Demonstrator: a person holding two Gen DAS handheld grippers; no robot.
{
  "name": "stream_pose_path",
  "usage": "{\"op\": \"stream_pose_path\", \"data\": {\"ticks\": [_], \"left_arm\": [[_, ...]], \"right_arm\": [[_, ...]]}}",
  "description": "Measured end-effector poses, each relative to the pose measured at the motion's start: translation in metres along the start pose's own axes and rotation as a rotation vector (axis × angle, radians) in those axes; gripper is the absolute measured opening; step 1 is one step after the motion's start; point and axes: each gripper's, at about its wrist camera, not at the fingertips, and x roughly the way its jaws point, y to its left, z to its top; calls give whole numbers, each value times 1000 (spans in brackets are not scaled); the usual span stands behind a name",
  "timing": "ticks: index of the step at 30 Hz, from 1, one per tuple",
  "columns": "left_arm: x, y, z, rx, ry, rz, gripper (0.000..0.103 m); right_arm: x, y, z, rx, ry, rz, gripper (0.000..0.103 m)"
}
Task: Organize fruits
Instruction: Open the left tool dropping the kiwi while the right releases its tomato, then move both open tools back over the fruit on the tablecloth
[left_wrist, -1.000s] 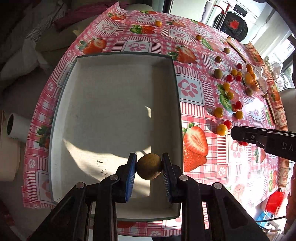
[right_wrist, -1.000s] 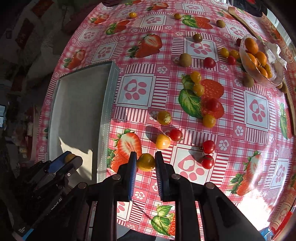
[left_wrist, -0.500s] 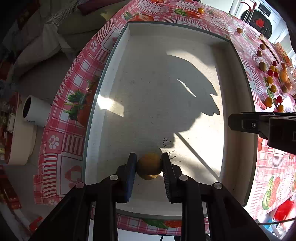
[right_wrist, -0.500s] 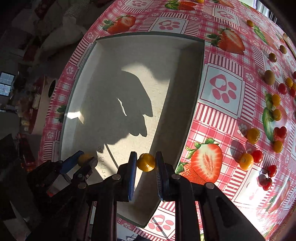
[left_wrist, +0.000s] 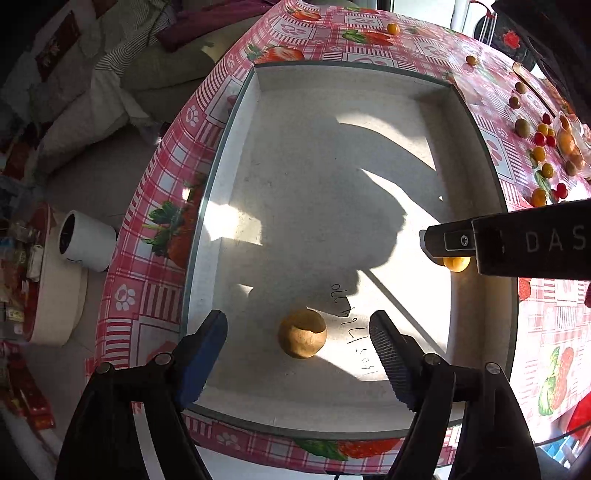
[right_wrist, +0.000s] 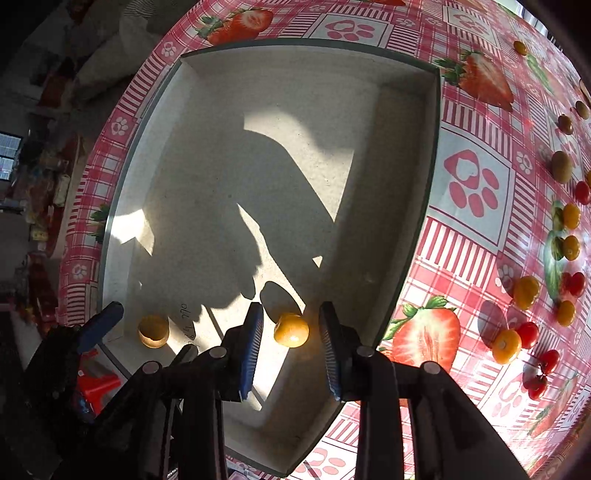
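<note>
Now we hold both fingers wide apart over the white tray (left_wrist: 332, 184). Inside it, the brown fruit (left_wrist: 302, 333) sits between our left fingers (left_wrist: 298, 354), the yellow tomato (right_wrist: 291, 329) between our right fingers (right_wrist: 291, 345).

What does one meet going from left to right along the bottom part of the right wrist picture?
Brown fruit in the tray → yellow tomato between the open right gripper fingers → printed strawberry → red cherry tomatoes.
</note>
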Motion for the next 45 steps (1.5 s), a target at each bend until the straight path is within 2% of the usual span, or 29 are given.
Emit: {"op": "stream_pose_path", "data": {"ticks": [5,7,9,15,19,24,29,36,45], "left_arm": [[2,-11,-2,32,31,3,80],[-1,-17,-1,43,31,-1,81],[-8,-21,-1,57,30,-5,81],[-29,-62,5,138,6,-31,80],[-42,-93,14,205,-25,-65,81],[-52,-118,31,294,-65,-118,81],[-52,-143,52,336,-65,-160,81],[-33,-167,82,306,-18,-184,81],[0,-188,109,253,56,-209,81]], "right_arm": [[-24,-5,2,12,-51,30,61],[-34,-7,0,21,-73,40,70],[-45,-13,-4,31,-98,37,74],[-73,-55,-29,108,-130,-10,74],[-84,-101,-56,200,-141,-66,74],[-91,-160,-97,339,-133,-124,74],[-91,-199,-125,421,-116,-155,74],[-89,-216,-143,435,-109,-160,74],[-78,-219,-138,410,-112,-147,74]]}}
